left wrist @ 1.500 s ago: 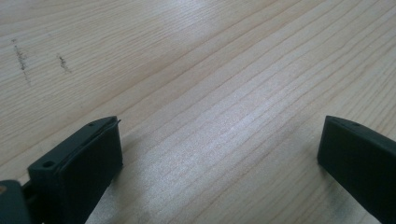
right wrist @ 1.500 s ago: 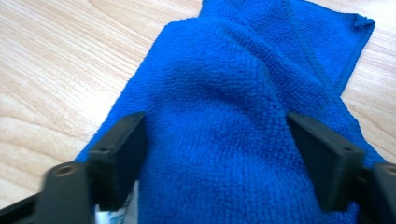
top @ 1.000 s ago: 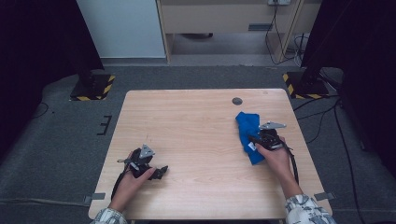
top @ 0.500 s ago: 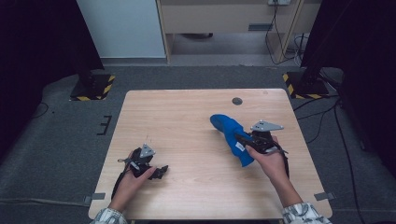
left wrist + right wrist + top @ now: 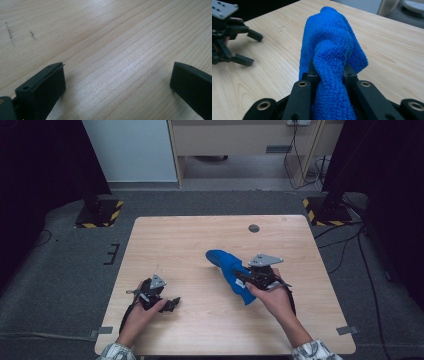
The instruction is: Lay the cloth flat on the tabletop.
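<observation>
Since a second ago the right tongs (image 5: pixel 239 281) have carried the blue cloth (image 5: pixel 227 267) from the tabletop's (image 5: pixel 190 235) right edge toward its middle, clamped on a bunched fold with the rest draping ahead. Left tongs (image 5: pixel 172 304) rest wide open and empty near the front-left. This looks like a carry step; next, I judge, the cloth must be lowered and spread, perhaps with the left tongs taking a corner.

Pale wooden table (image 5: pixel 190 240) with a dark round hole (image 5: pixel 254 228), on grey carpet (image 5: pixel 65 270).
</observation>
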`<act>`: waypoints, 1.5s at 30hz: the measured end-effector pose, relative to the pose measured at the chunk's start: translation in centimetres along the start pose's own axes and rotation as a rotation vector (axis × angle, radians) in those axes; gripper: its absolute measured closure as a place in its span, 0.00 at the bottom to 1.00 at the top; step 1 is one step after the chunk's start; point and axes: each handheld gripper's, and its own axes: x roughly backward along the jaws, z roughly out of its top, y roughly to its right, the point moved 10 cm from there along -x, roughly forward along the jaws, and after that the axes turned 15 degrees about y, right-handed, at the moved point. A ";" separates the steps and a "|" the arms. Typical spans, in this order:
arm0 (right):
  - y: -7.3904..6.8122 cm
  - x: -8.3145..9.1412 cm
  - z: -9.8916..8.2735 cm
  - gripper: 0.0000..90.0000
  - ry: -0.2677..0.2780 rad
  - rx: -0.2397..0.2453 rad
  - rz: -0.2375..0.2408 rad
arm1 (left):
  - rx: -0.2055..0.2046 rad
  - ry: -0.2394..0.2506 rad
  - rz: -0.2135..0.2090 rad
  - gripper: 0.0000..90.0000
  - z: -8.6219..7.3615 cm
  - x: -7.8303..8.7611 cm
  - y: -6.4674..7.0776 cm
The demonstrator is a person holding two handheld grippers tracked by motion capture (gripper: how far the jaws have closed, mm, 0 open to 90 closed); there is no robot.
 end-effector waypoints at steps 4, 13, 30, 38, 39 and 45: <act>-1.3 -0.2 0.0 0.83 -0.010 0.030 0.012 | 0.000 0.000 0.000 0.00 0.0 0.0 0.0; -3.2 -0.7 0.9 0.83 0.018 -0.012 0.072 | 0.000 0.000 0.000 0.00 0.0 0.0 0.0; 1.6 -4.4 -4.8 0.45 -0.135 -0.021 -0.055 | 0.000 0.000 0.000 0.00 0.0 0.0 0.0; 4.2 -4.1 -6.2 0.20 -0.137 -0.037 -0.129 | 0.000 0.000 0.000 0.00 0.0 0.0 0.0; 4.4 -3.9 -5.8 0.17 -0.121 -0.037 -0.135 | 0.000 0.000 0.000 0.00 0.0 0.0 0.0; 3.5 -1.6 -3.1 0.25 -0.045 0.026 -0.118 | 0.000 0.000 0.000 0.00 0.0 0.0 0.0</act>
